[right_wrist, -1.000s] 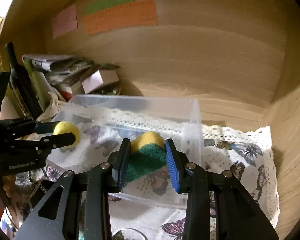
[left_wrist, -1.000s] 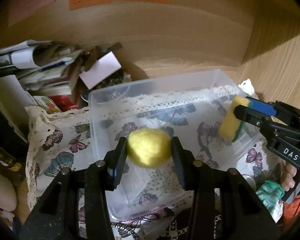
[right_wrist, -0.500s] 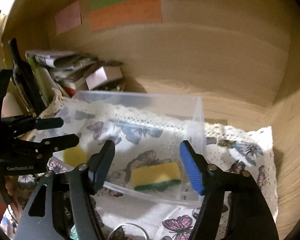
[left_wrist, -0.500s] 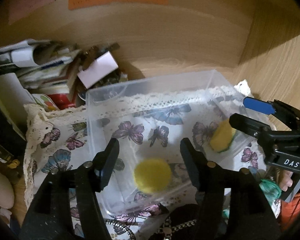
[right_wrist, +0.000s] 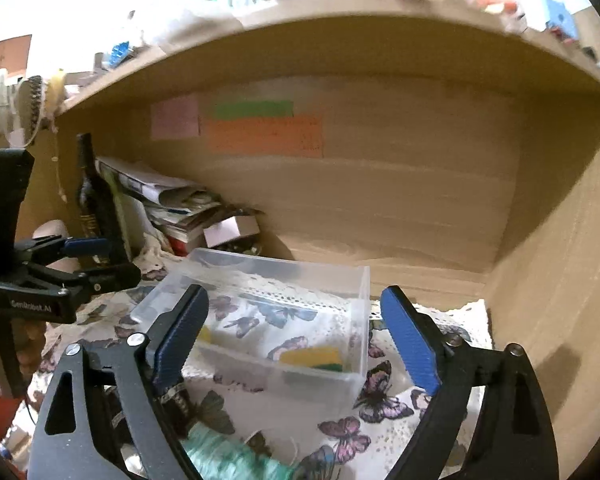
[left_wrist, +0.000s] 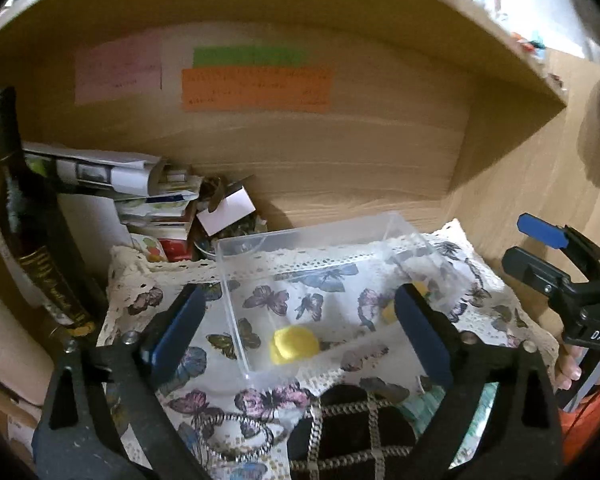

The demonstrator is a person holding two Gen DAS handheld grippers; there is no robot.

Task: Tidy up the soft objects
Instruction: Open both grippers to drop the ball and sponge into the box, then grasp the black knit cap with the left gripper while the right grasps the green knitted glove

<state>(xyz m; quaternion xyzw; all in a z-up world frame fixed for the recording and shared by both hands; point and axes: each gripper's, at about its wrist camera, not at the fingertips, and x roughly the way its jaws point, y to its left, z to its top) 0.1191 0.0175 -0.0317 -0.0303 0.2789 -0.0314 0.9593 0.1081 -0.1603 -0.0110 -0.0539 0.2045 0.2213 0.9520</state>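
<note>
A clear plastic box (left_wrist: 320, 236) stands on a butterfly-print cloth in a wooden shelf. A yellow felt ball (left_wrist: 294, 344) lies inside it near the front. A yellow-and-green sponge (right_wrist: 314, 359) lies inside it on the right; in the left wrist view only its yellow edge (left_wrist: 388, 314) shows beside my finger. My left gripper (left_wrist: 300, 336) is open and empty, drawn back above the box. My right gripper (right_wrist: 296, 338) is open and empty, also back from the box. Each gripper shows in the other's view: the right one (left_wrist: 540, 254) and the left one (right_wrist: 88, 258).
A dark bottle (left_wrist: 28, 220) and a pile of papers and boxes (left_wrist: 140, 196) stand at the left. Coloured notes (left_wrist: 256, 88) are stuck on the back wall. A teal cloth (right_wrist: 228, 456) and a dark checked item (left_wrist: 352, 428) lie in front of the box.
Both grippers opened and let the ball and sponge drop into the box, then pulled back and up, away from it.
</note>
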